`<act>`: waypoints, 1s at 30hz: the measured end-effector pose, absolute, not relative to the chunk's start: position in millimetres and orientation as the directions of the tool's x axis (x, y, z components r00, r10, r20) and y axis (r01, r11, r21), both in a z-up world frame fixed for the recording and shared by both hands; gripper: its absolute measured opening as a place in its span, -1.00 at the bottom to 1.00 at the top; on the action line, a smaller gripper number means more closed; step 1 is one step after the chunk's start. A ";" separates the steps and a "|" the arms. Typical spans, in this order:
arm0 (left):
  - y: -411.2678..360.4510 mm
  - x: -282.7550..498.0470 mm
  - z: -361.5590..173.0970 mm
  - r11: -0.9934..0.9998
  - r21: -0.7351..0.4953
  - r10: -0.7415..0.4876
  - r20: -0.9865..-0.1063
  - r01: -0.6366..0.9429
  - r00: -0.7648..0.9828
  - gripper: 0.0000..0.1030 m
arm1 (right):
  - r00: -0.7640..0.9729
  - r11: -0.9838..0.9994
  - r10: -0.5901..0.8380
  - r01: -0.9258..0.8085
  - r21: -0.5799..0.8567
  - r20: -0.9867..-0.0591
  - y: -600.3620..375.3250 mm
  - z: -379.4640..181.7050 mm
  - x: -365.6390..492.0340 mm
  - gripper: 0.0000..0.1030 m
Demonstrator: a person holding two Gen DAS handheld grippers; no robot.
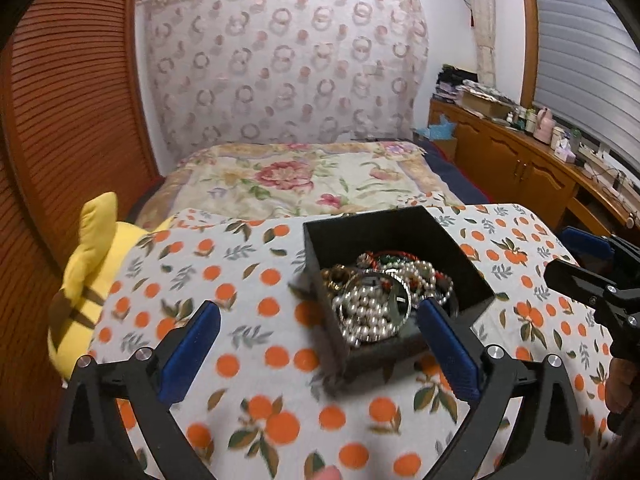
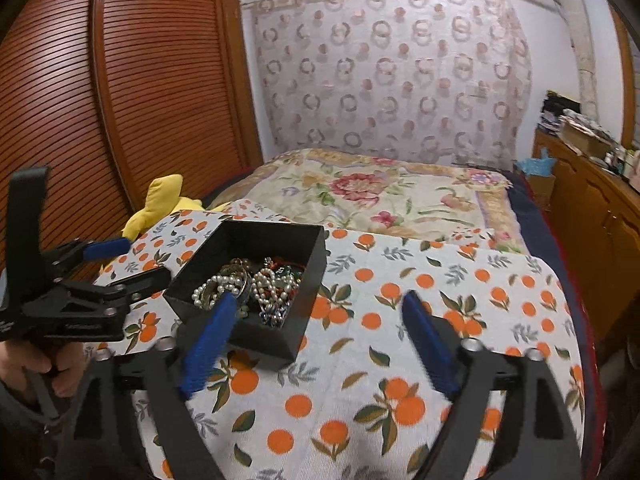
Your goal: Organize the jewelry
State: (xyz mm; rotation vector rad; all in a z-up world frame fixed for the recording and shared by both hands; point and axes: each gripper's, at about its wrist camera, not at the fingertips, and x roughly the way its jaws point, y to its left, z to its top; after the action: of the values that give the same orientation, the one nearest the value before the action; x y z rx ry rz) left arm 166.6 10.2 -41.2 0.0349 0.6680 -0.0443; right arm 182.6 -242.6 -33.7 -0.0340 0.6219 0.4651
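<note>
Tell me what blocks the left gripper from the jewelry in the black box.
Nothing visible blocks it. The left gripper is open with nothing between its jaws, just short of the lidless black box. The pearl strands lie uncovered on top; only the box's near wall stands in front, so reach over it.

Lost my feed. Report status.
Left gripper and right gripper open, empty. Black box holds tangled jewelry. Nothing in the way.

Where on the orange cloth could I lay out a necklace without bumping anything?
Bare orange-print cloth lies right of the black box, up to the floral bedspread. Another patch sits between the box and the yellow plush toy. The box itself is crammed with pearl necklaces.
</note>
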 end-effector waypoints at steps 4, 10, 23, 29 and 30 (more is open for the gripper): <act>12.9 144.3 -37.4 0.999 0.016 -0.020 -0.605 0.037 0.796 0.85 | 0.731 0.907 0.394 -0.407 0.107 -0.558 -246.3 -34.3 164.2 0.96; 13.4 113.5 -27.4 1.000 0.004 -0.019 -0.575 0.025 0.818 0.85 | 0.766 0.926 0.356 -0.367 0.091 -0.535 -247.3 -27.8 131.4 0.96; 8.0 68.8 -2.4 1.000 0.011 -0.012 -0.506 0.021 0.863 0.85 | 0.829 0.938 0.342 -0.332 0.103 -0.442 -264.1 -5.6 78.2 0.96; 3.5 56.9 -1.1 0.999 0.017 -0.020 -0.496 0.032 0.868 0.85 | 0.834 0.938 0.343 -0.330 0.107 -0.433 -267.4 -2.6 73.8 0.96; 3.6 55.9 -0.9 0.999 0.016 -0.020 -0.494 0.032 0.869 0.85 | 0.834 0.938 0.342 -0.329 0.107 -0.433 -268.1 -2.7 73.6 0.96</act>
State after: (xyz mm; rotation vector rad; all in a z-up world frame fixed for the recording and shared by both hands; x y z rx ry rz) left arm 55.9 3.6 -0.9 0.0237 0.5164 -0.0272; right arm 73.6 -268.1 -2.7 0.0286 0.4643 0.3557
